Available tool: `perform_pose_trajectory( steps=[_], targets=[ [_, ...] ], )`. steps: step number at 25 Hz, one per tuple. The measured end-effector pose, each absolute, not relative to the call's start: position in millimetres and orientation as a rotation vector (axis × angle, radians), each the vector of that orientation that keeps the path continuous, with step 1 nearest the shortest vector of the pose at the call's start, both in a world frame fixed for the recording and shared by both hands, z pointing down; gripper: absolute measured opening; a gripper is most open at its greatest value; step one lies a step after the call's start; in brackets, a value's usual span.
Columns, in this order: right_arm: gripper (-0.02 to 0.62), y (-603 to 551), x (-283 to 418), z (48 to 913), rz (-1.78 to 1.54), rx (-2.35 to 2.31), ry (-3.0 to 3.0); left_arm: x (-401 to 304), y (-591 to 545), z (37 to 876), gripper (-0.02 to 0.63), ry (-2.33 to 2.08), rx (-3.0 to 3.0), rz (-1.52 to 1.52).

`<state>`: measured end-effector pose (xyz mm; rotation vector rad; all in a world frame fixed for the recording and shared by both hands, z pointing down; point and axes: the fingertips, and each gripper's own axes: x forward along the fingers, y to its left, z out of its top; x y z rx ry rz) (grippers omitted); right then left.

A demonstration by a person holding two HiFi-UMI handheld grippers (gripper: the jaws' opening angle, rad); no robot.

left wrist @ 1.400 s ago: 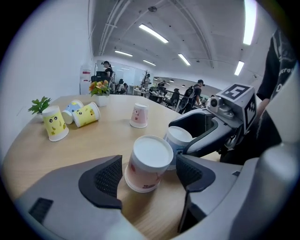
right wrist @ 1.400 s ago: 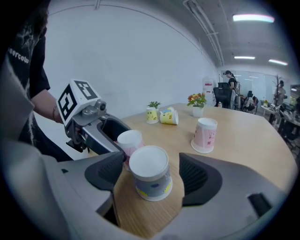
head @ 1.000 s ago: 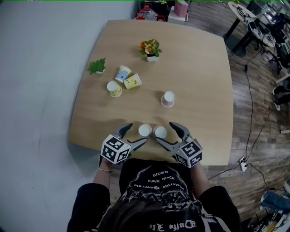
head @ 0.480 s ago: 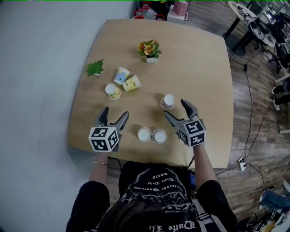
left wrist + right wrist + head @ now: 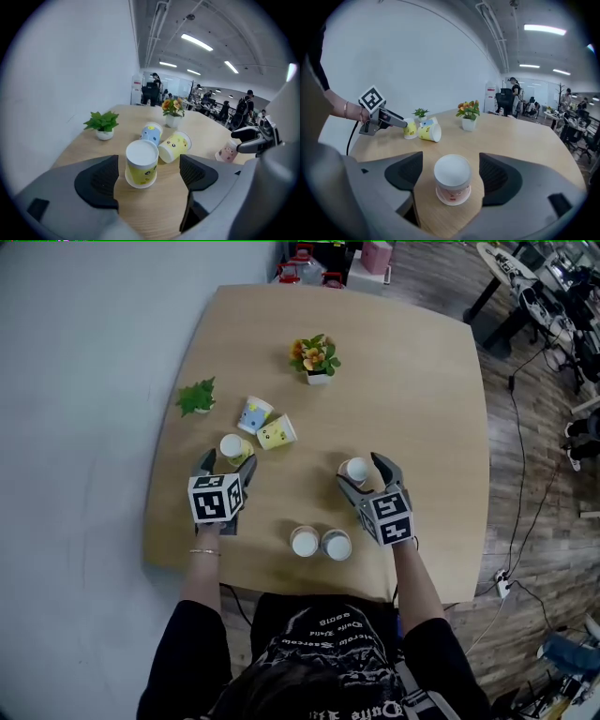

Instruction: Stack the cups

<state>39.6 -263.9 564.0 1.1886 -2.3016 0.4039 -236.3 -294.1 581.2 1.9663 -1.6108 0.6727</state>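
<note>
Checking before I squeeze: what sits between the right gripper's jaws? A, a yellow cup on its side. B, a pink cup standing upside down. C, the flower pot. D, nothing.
B: the pink cup stands base up between the open jaws of the right gripper, a gap on each side.

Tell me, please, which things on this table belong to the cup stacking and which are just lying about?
For the job: upturned yellow cup in the open left gripper; upturned pink cup in the open right gripper; blue cup and second yellow cup, on their sides; two near-edge cups.
Lying about: green plant; flower pot.
</note>
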Motion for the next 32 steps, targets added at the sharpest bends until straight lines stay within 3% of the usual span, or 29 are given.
perform_pose_trajectory(
  steps=[5, 8, 9, 10, 11, 32],
  targets=[
    [0.376, -268, 33, 573, 0.412, 1.129, -2.286, -243, -313, 593, 0.417, -1.564, 1.969, 0.693],
    [0.292, -268, 28, 577, 0.396, 1.087, -2.286, -239, -317, 600, 0.415, -1.541, 2.02, 0.752],
    [0.272, -267, 27, 577, 0.388, 1.081, -2.286, -240, -318, 601, 0.381, -1.56, 2.034, 0.779],
    [0.27, -267, 27, 578, 0.384, 1.08, -2.286, -241, -318, 601, 0.27, -1.58, 2.041, 0.796],
    [0.27, -267, 27, 578, 0.383, 1.081, -2.287, -241, -318, 601, 0.262, -1.587, 2.044, 0.799],
    [0.268, -210, 56, 527, 0.258, 1.055, -2.326, -207, -268, 549, 0.261, -1.476, 2.188, 0.689]
  ],
)
